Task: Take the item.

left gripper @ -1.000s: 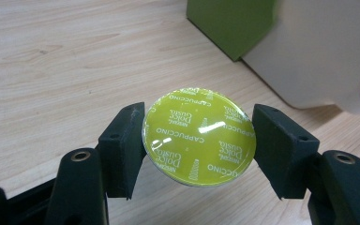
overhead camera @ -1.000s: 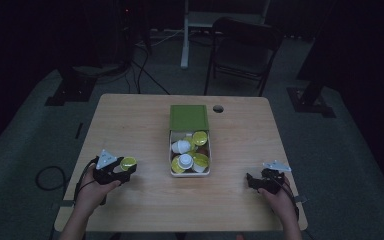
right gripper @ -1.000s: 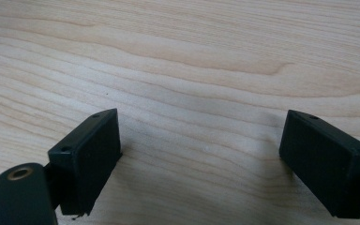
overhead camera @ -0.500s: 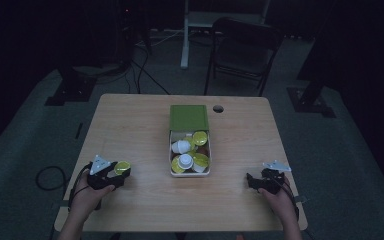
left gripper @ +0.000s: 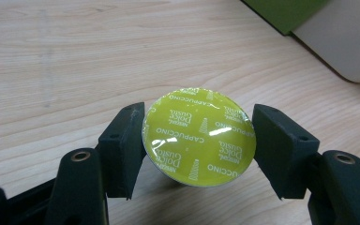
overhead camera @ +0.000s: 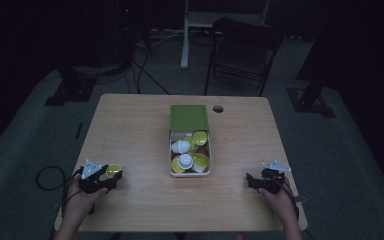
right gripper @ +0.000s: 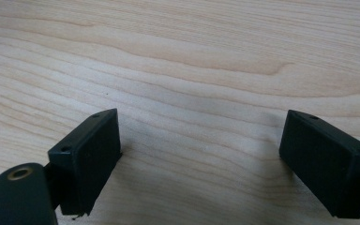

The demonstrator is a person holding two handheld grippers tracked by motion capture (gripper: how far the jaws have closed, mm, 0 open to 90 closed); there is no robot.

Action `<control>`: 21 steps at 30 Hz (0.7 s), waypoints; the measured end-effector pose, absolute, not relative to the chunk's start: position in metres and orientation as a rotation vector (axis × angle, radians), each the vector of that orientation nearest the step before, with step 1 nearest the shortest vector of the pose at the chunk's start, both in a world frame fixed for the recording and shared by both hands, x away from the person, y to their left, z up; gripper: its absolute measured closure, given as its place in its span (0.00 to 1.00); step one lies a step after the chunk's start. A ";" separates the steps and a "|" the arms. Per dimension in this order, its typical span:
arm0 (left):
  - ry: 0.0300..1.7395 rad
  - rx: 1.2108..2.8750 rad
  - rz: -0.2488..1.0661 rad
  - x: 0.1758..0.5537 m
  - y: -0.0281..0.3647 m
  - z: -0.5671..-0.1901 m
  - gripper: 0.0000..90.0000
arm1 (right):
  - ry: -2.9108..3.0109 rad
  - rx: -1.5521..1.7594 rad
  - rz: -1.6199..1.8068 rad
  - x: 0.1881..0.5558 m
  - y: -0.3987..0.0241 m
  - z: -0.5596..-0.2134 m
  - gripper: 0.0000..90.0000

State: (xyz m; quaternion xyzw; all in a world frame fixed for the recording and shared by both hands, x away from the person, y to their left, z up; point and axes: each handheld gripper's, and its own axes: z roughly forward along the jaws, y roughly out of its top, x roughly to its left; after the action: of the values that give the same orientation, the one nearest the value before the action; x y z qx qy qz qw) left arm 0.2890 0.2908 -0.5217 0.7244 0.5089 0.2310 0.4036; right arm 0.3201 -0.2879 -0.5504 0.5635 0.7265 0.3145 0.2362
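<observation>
1. The left gripper (left gripper: 198, 140) clamps a yellow-green coffee capsule (left gripper: 198, 137) between its two black pads (left gripper: 124, 150), one pad pressed to each side of the rim, the foil lid facing up and toward the camera.
2. The lid carries white print reading "Dolce Gusto" and "Cappuccino", repeated across the foil.
3. From the high view, the same left gripper (overhead camera: 111, 178) sits low over the near-left part of the wooden table (overhead camera: 130, 130), with the capsule (overhead camera: 113, 171) at its tip and the person's left hand (overhead camera: 82, 196) behind it.
4. Beyond the left fingertips, up and to the right in the left gripper view, lie a corner of the white box (left gripper: 342, 47) and an edge of its green lid (left gripper: 286, 14), well apart from the held capsule.
5. In the high view the white box (overhead camera: 171, 165) stands mid-table, holding more capsules (overhead camera: 200, 138) in yellow-green and white, its green lid (overhead camera: 188, 117) lying open at the far side.
6. The right gripper (right gripper: 199, 154) rests with its jaws spread wide, nothing but bare wood grain between the pads (right gripper: 91, 154).
7. In the high view the right gripper (overhead camera: 252, 181) lies at the near-right edge of the table, held by the person's right hand (overhead camera: 279, 196), well apart from the box.
</observation>
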 end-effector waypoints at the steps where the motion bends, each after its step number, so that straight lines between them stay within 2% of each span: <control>1: 1.291 1.820 0.591 0.288 0.292 -0.522 0.42 | 1.992 1.545 0.862 0.320 -0.288 -0.550 0.14; 21: 1.365 1.801 0.652 0.284 0.308 -0.533 0.42 | 1.992 1.545 0.862 0.320 -0.288 -0.550 0.14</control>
State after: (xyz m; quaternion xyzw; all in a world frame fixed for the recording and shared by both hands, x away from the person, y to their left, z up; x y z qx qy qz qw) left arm 0.2840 0.3082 -0.5330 0.7067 0.5357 0.2560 0.3847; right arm 0.3201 -0.2879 -0.5504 0.5633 0.7266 0.3145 0.2363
